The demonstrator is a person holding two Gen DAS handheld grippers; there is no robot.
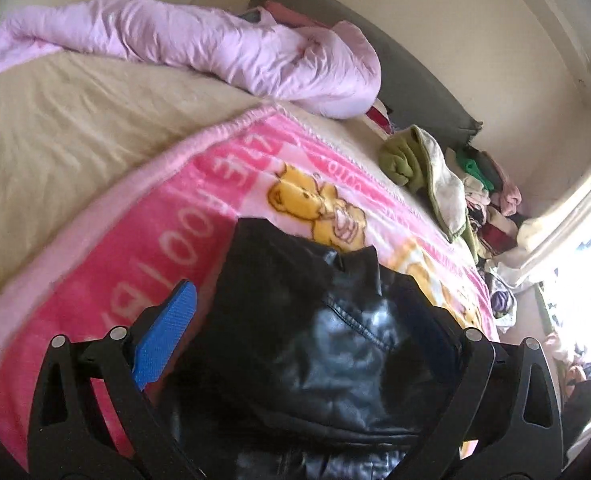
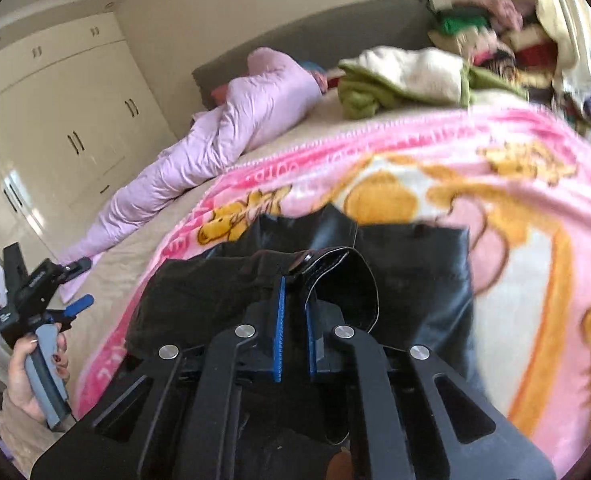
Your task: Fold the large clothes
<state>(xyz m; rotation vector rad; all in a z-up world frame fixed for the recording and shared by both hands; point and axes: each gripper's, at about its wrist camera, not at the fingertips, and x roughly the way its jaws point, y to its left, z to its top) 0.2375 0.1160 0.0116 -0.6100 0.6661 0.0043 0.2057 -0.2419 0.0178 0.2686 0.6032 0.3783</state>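
So the right gripper (image 2: 294, 320) has its blue pads pinched nearly together on a strap-like edge of the black leather jacket (image 2: 395, 280), while the left gripper (image 2: 80, 286) is spread wide with nothing between its fingers, held in a hand (image 2: 35, 380) off to the side. The jacket lies bunched on a pink cartoon-bear blanket (image 2: 475, 184) over a beige bed (image 1: 55, 128); can't really tell its long axis. Behind: a lilac duvet (image 1: 215, 48), a clothes pile (image 1: 475, 184), cream wardrobes (image 2: 55, 120).
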